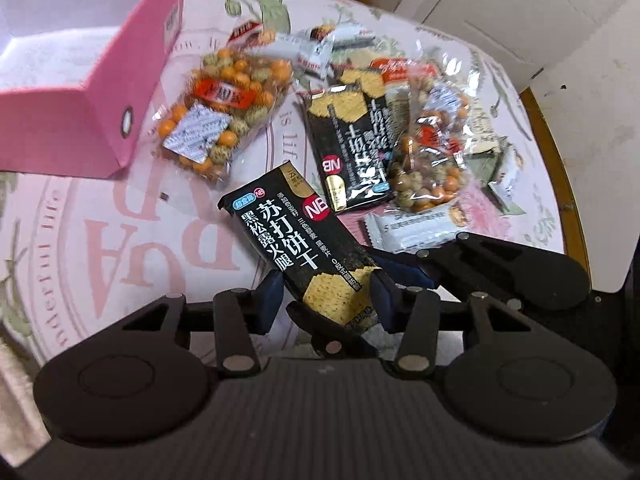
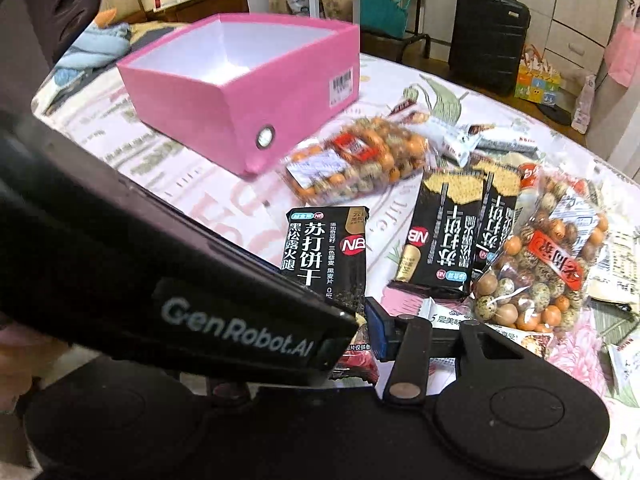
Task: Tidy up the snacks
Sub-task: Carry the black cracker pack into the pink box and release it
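- Gripping a black cracker pack: left gripper has both blue pads on the pack's near end, jaws partly closed on its width; pack tilts up and away from the pads, its far end pointing at the pink box
- Right gripper: in the right wrist view only its right blue finger shows, pressed against the edge of the same black cracker pack; the left gripper's body crosses in front and hides the other finger; in the left wrist view its blue pads sit just beside the left gripper's right pad at the pack's corner; cannot tell for sure it has a grip
- Pink box is open-topped with a white inside, nothing seen in it, at the far left of the table
- Loose on the floral tablecloth: one bag of orange and speckled nuts just beside the box; two more black cracker packs side by side; a second nut bag lying partly over them; small white wrapped snacks behind; a white bar wrapper near the grippers
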`<state>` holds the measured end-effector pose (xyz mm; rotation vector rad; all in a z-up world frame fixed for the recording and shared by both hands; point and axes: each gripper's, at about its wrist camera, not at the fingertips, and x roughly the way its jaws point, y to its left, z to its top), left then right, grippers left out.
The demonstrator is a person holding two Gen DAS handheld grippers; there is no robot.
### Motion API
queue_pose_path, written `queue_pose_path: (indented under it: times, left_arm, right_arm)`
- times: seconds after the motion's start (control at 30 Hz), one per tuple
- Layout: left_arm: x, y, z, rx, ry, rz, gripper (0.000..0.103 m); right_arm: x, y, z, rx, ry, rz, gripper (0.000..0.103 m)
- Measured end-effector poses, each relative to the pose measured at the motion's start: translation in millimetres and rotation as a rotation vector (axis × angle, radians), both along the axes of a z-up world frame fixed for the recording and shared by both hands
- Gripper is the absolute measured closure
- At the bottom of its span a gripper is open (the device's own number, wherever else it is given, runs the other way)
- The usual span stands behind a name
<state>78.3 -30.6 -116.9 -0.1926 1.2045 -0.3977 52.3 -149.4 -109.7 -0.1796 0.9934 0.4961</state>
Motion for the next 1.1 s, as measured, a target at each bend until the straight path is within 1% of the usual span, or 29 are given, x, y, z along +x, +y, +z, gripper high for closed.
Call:
queue_pose_path:
  times: [0.27,0.4,0.57,0.7,0.8,0.9,1.03,1.1]
  left_arm:
    - [-11.4,30.4,48.3,0.009,-0.059,-0.012,0.057]
    - [-7.3,54.8,71.2,0.020,-0.116,0.015,0.057]
    - [9.7,87.4,86.4,0.032,-0.167,0.078,0.057]
    - [35.5,109.0,86.2,0.057,-0.182,0.108,0.057]
    - [62.7,121.7,77.3,0.074,-0.187,0.115,0.058]
    - [83.7,130.9,72.5,0.089,-0.217,0.154,0.058]
    - [116.7,147.1,64.7,0.069,-0.219,0.195,0.058]
    - [134.5,158.2,55.3,0.040,-0.186,0.236,0.058]
  right_arm:
    - [-15.3,26.2,43.9,0.014,-0.060,0.028,0.050]
    - [-7.6,45.6,58.9,0.021,-0.118,0.072,0.050]
    - [15.0,71.0,71.1,0.037,-0.162,0.127,0.050]
    - [42.4,88.7,65.0,0.052,-0.183,0.161,0.050]
    - [68.2,98.3,54.0,0.067,-0.183,0.158,0.050]
    - [91.8,107.5,47.9,0.093,-0.194,0.160,0.050]
    - [120.0,129.6,42.1,0.030,-0.246,0.238,0.049]
    - [136.7,139.9,37.4,-0.011,-0.240,0.288,0.049]
